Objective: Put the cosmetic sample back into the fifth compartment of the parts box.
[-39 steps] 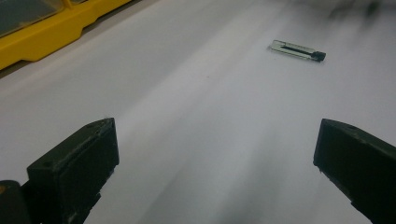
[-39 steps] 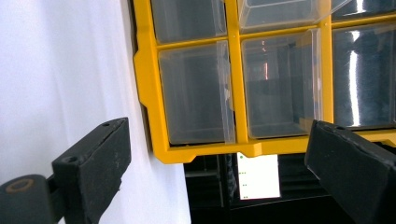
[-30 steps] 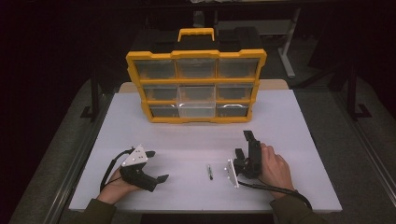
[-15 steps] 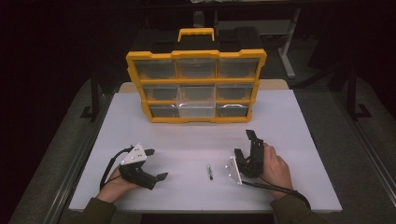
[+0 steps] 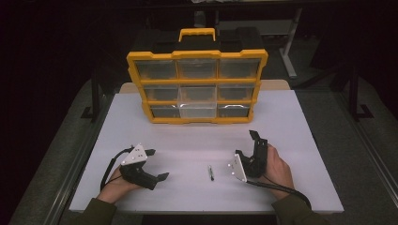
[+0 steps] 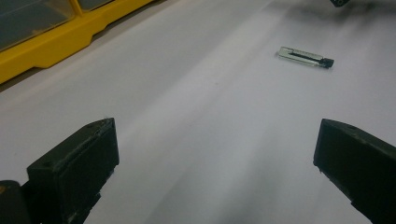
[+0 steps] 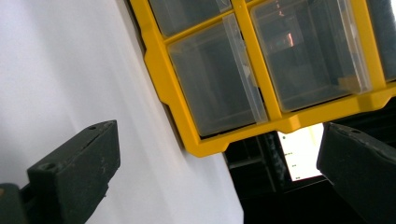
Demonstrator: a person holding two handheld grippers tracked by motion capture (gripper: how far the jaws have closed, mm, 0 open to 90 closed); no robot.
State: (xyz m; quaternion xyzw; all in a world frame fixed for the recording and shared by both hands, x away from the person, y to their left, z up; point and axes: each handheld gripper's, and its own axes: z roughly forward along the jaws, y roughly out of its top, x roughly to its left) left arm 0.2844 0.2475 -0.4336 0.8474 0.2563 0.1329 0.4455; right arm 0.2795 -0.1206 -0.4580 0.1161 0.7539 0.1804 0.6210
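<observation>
At table rear: organizer (image 5: 197,86), clear drawers look empty.

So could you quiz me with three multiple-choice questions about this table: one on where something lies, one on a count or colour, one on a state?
1. Where does the small clear tube lie?
A. inside a drawer
B. on the white table between the two tongs
C. on top of the organizer

2. How many drawers show on the front of the yellow drawer organizer?
A. four
B. six
C. nine

3. How are the left tongs and right tongs?
A. both open, holding nothing
B. both shut on the tube
C. one clamped on a drawer

Answers: 1 B, the high view shows it on bare table between them. 2 C, three rows of three. 3 A, each gripper view shows jaws wide apart with nothing between.
</observation>
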